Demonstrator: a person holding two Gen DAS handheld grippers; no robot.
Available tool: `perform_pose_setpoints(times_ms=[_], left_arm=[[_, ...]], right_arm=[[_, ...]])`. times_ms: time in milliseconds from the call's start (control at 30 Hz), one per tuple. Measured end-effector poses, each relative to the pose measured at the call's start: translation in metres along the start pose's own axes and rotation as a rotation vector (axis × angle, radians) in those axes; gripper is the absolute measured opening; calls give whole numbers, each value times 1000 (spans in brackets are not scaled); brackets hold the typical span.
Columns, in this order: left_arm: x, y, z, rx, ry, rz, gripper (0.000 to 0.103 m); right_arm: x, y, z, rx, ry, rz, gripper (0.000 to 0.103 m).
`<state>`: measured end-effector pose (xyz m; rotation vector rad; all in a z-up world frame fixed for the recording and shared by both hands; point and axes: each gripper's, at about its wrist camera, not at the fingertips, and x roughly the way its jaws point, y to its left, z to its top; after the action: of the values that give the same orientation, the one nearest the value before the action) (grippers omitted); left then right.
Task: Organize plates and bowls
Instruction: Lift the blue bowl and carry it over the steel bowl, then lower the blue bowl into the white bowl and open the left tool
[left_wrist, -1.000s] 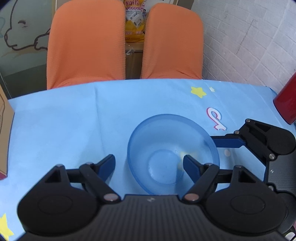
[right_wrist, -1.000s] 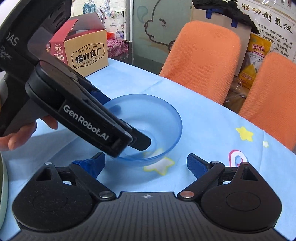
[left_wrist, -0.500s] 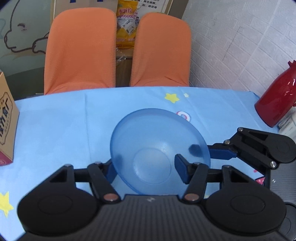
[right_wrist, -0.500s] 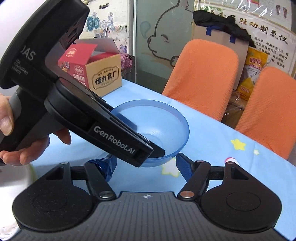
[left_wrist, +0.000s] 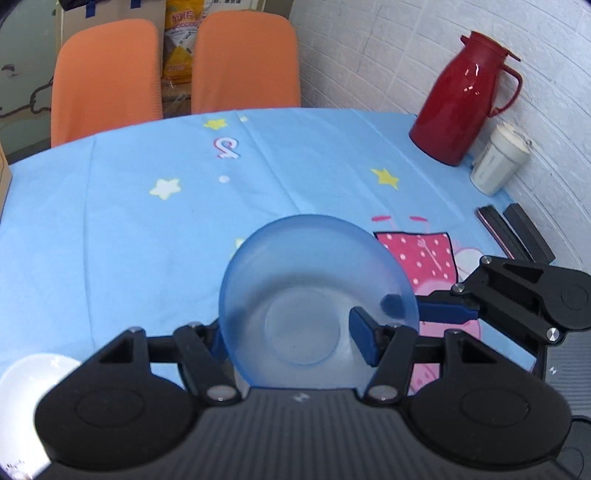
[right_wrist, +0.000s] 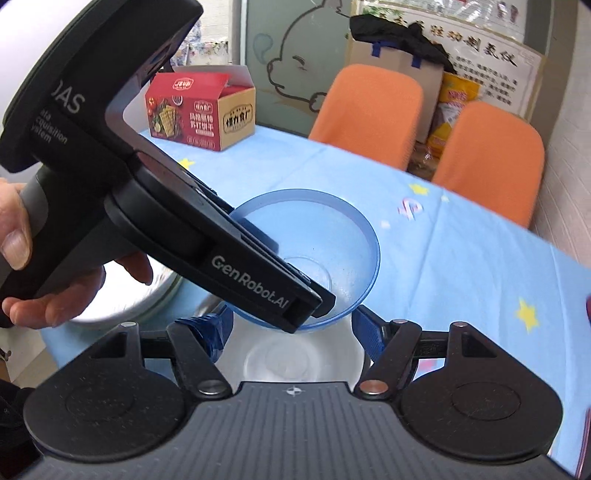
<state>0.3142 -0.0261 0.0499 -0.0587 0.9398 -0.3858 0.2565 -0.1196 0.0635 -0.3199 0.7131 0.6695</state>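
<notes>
The blue bowl (left_wrist: 306, 280) hung tilted in the air above the table, its open side turned toward the left wrist camera, held by its near wall. Beneath it spread the light blue tablecloth (left_wrist: 129, 229), printed with stars and a pink cartoon patch, covering the whole tabletop. Two orange chairs (left_wrist: 107, 70) stood side by side at the far edge of the table. A red and tan carton (right_wrist: 201, 110) sat on the cloth at the far left corner in the right wrist view, and a red thermos jug (left_wrist: 458, 99) stood by the white brick wall with a white lidded cup (left_wrist: 498, 162) just beside it.

The left gripper (left_wrist: 290, 336) had the bowl pinched. One blue finger (left_wrist: 364, 341) lay inside the bowl against its wall, while the other sat outside and showed only dimly through the plastic. From the right wrist camera its tip reached down over the rim into the bowl (right_wrist: 332, 229), and the person's left hand (right_wrist: 55, 291) was wrapped around its handle.

The right gripper (right_wrist: 286, 332) was spread wide with nothing between its jaws. It sat close under the raised bowl, and one of its fingers (left_wrist: 447, 312) reached the outside of the bowl's right rim. A white bowl (right_wrist: 295, 360) rested on the table below the blue one, between the right gripper's fingers.
</notes>
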Motion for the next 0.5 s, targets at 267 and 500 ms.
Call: perform_pose_setpoints(times_ms=[267,500], left_arm=[[3,-12,-30,23,-12,23,62],[9,-7,-34,0,-20,5,62]], right_arm=[[2,17,-30,49,-24,-26,58],[6,22,-39,34,-25,-50,60]])
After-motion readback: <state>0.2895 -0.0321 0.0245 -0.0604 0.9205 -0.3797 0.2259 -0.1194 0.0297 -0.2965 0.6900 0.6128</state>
